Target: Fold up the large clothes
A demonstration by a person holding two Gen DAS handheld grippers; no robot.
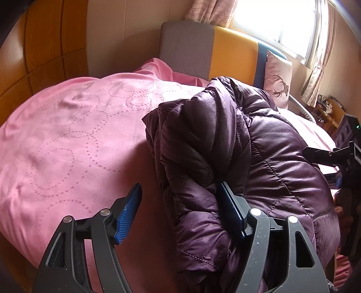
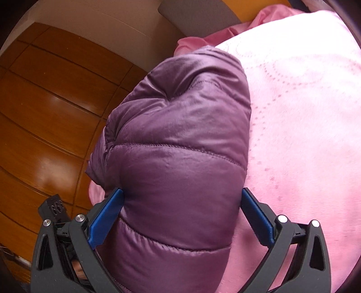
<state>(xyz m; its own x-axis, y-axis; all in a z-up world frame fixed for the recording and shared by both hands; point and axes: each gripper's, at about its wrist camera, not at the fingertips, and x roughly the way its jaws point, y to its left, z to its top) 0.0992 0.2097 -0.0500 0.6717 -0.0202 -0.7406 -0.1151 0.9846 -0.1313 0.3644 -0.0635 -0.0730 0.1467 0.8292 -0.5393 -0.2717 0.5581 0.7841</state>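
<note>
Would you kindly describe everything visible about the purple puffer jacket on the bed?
The purple puffer jacket is shiny, quilted in stitched panels, and bunched into a thick folded bundle on the pink bedspread, near the bed's edge. The left gripper stands open, one pad against a fold, the other clear. The right gripper straddles the bundle wide open, its pads at the sides without visibly squeezing it.

Pink bedspread (image 1: 67, 139) w/ dotted circles, deer-print pillow (image 1: 278, 78) by window (image 1: 279, 20), wood floor (image 2: 45, 108).

A bundled purple puffer jacket (image 1: 237, 144) lies on a pink bedspread (image 1: 67, 139); the left tool (image 1: 180, 211) gapes, one pad against the fabric.
</note>
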